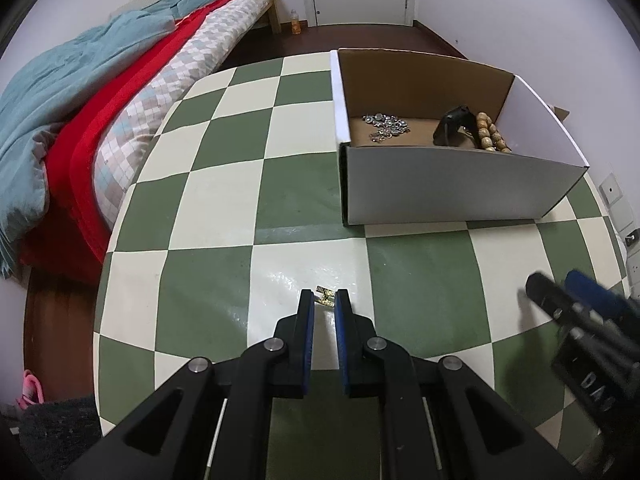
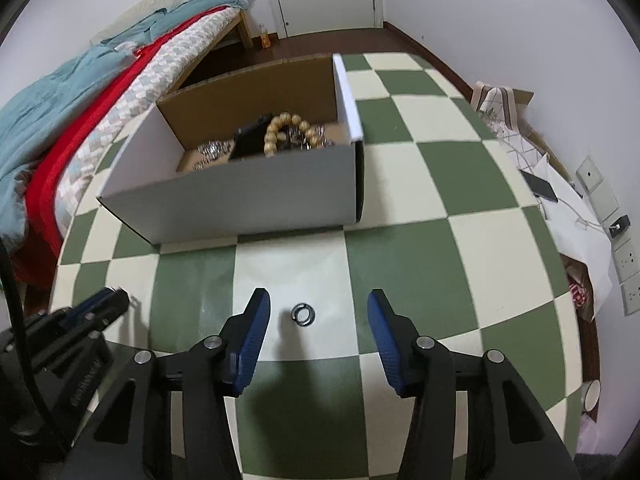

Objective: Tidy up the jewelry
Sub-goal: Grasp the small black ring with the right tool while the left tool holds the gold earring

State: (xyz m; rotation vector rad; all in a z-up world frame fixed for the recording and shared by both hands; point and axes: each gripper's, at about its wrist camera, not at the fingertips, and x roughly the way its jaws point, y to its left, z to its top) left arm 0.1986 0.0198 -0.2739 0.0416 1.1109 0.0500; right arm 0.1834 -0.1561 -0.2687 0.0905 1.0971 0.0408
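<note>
Where the checked green-and-cream bench (image 1: 304, 184) carries an open cardboard box (image 1: 448, 188): inside, wooden bead bracelet (image 1: 490, 132), silvery chain heap (image 1: 386, 125). Left tongs (image 1: 324, 305), nearly closed, pinch a small gold piece (image 1: 326, 296) short of the box. Right tongs (image 2: 319, 308), wide apart, straddle a dark metal ring (image 2: 303, 313), untouched.

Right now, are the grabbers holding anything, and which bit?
The left gripper pinches a small gold piece by its near end. The right gripper is open and holds nothing; a ring lies between its fingers.
</note>
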